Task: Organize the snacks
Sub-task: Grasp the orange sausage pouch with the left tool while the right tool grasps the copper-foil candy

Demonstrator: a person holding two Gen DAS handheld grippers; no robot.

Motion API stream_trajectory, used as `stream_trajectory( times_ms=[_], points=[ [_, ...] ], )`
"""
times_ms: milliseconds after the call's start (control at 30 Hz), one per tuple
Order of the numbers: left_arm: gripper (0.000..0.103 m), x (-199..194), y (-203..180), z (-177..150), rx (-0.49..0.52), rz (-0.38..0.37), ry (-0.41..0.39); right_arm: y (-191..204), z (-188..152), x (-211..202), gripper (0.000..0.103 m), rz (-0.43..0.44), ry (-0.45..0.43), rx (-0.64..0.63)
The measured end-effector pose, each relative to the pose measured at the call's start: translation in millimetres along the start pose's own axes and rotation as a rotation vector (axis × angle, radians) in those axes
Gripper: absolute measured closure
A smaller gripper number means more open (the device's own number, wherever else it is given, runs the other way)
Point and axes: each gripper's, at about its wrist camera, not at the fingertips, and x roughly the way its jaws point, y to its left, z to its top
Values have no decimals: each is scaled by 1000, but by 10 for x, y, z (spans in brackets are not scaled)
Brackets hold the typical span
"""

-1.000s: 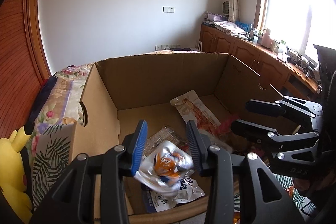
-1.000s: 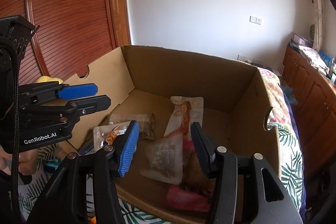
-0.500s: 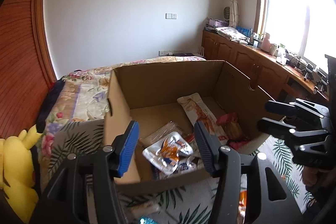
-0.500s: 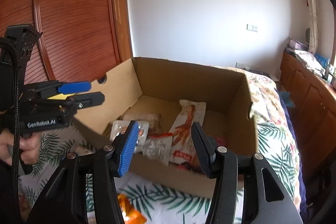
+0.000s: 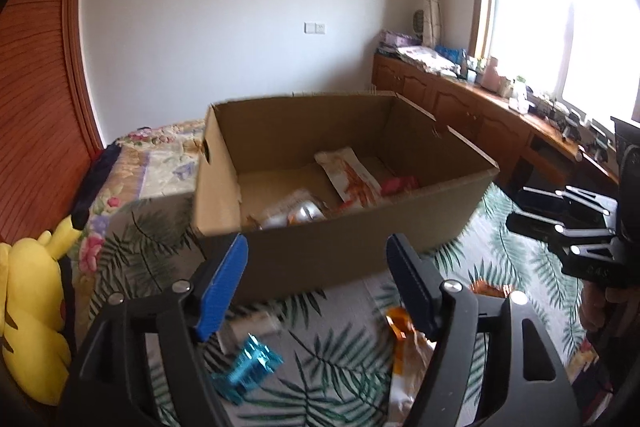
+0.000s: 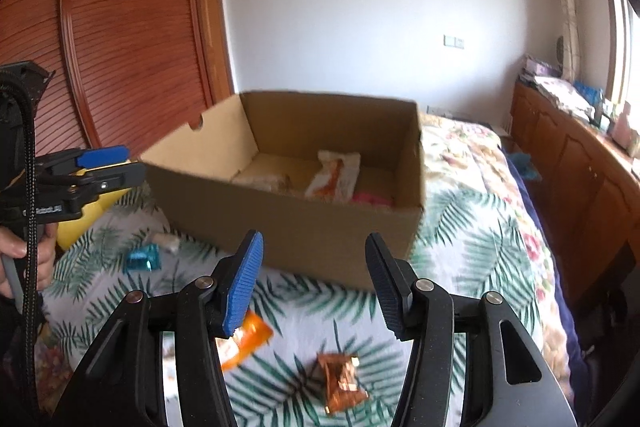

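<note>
An open cardboard box [image 5: 344, 247] [image 6: 280, 223] stands on the bed and holds several snack packets, among them a white and orange one [image 5: 352, 179] [image 6: 334, 175]. My left gripper [image 5: 318, 281] is open and empty, held back from the box's near wall. My right gripper [image 6: 314, 281] is open and empty too, also short of the box. Loose snacks lie on the bedspread in front of the box: a blue foil packet [image 5: 248, 367] [image 6: 142, 261], an orange packet [image 5: 408, 347] [image 6: 244, 343] and a copper foil packet [image 6: 340, 379].
The leaf-print bedspread [image 6: 472, 243] covers the bed. A yellow plush toy [image 5: 28, 311] lies at the left. Wooden cabinets [image 5: 472, 123] run under the window at the right. A wooden wardrobe [image 6: 120, 27] stands at the left.
Both grippers have pulled back and away from above the box, so the box's near wall and the loose snacks on the bedspread now show. Both stay open and empty.
</note>
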Motion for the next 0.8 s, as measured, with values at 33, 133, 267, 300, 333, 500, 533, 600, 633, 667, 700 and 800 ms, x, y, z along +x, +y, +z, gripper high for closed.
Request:
stream_trajectory(
  times_ms=[33, 133, 267, 300, 333, 500, 533, 600, 633, 667, 700, 800],
  points=[
    [30, 11, -27, -46, 2, 0, 7, -25, -63, -8, 48, -8, 8, 4],
    [30, 80, -128, -212, 12, -14, 47, -99, -253, 22, 48, -20, 44, 19],
    [30, 163, -267, -398, 27, -27, 89, -156, -478, 98, 48, -28, 92, 29],
    [30, 192, -299, -454, 29, -33, 102, -166, -526, 126, 48, -31, 105, 28],
    [30, 215, -315, -481, 30, -37, 111, -171, -566, 146, 48, -32, 115, 29],
    [30, 318, -419, -636, 36, -58, 160, -204, -737, 254, 48, -28, 163, 26],
    [30, 329, -429, -655, 38, -60, 166, -205, -761, 276, 49, -25, 173, 21],
    [30, 354, -466, -702, 40, -68, 181, -191, -794, 318, 49, -17, 195, 11],
    [30, 360, -478, -731, 40, -72, 186, -188, -817, 338, 49, -15, 204, 6],
    [30, 366, -491, -748, 41, -76, 193, -187, -823, 361, 49, -12, 215, -1],
    [30, 378, -513, -770, 45, -81, 202, -183, -835, 378, 49, -10, 225, -7],
    [30, 382, -563, -804, 53, -89, 214, -163, -881, 423, 52, -13, 251, -32]
  ],
)
